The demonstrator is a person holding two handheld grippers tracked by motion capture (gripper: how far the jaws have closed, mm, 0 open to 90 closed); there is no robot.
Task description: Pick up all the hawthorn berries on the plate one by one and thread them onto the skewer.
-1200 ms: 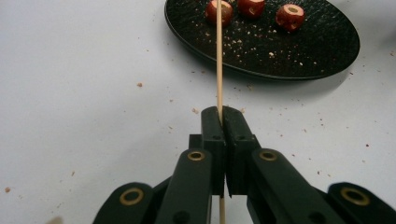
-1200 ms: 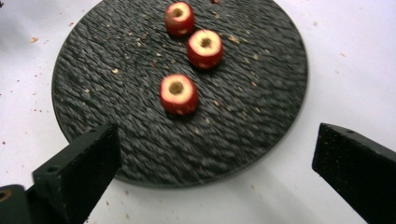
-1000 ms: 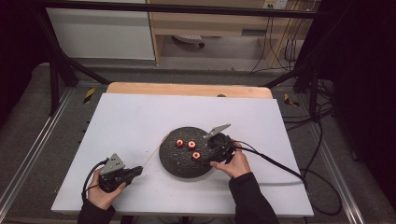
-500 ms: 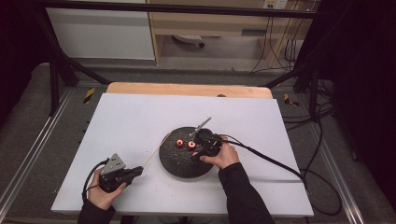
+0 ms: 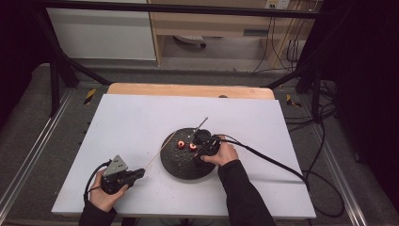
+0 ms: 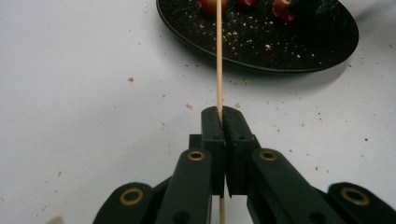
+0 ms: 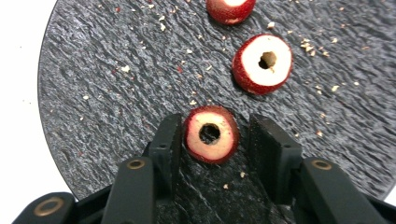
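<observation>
A round black slate plate (image 5: 183, 167) lies mid-table with red-skinned, cored fruit slices (image 5: 181, 144) on it. My right gripper (image 5: 200, 140) hovers over the plate's far side. In the right gripper view it is open (image 7: 218, 122), with one jaw on each side of a slice (image 7: 210, 134). A second slice (image 7: 263, 63) and a third (image 7: 230, 8) lie beyond. My left gripper (image 5: 140, 173) rests near the front left, shut (image 6: 222, 112) on a thin wooden skewer (image 6: 218, 60). The skewer (image 5: 160, 150) points toward the plate (image 6: 280, 51).
Crumbs dot the white table top (image 5: 131, 122) around the plate. The right gripper's cable (image 5: 268, 162) trails off to the right across the table. A wooden strip (image 5: 188, 90) runs along the table's far edge.
My right gripper has moved left across the plate and come down around one slice, which it now covers in the high view. The left gripper and skewer have stayed put.
</observation>
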